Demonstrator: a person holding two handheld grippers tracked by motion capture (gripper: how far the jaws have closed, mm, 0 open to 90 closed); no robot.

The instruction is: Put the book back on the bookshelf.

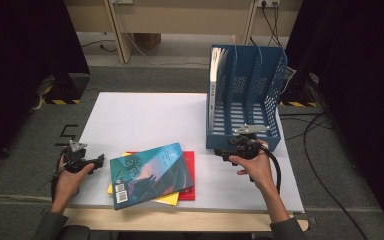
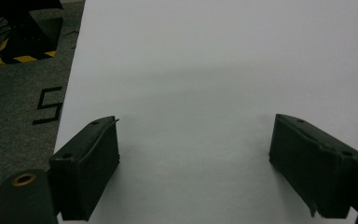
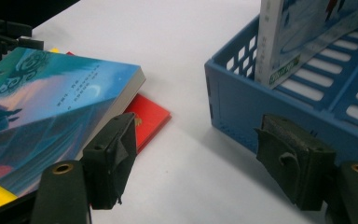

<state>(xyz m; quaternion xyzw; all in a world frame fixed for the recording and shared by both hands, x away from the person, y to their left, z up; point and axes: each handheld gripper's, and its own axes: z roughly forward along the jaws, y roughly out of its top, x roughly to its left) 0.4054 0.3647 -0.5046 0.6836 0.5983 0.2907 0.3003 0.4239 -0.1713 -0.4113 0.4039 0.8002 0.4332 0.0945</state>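
Observation:
A blue-covered book [image 1: 149,173] [image 3: 42,112] lies on top of a red book [image 1: 189,175] [image 3: 148,119] and a yellow one [image 1: 169,199] near the table's front edge. A blue file rack [image 1: 245,95] [image 3: 279,98] stands at the back right, with one book [image 1: 214,85] [image 3: 303,32] upright in its leftmost slot. My left gripper [image 1: 94,163] [image 2: 196,163] is open, just left of the stack, over bare white table. My right gripper [image 1: 227,154] [image 3: 198,163] is open too, low between the stack and the rack's front wall.
The white table top [image 1: 140,120] has free room across its left and back parts. Grey carpet with a black "5" mark [image 2: 46,106] lies left of the table. Cables [image 1: 310,135] trail on the floor at the right.

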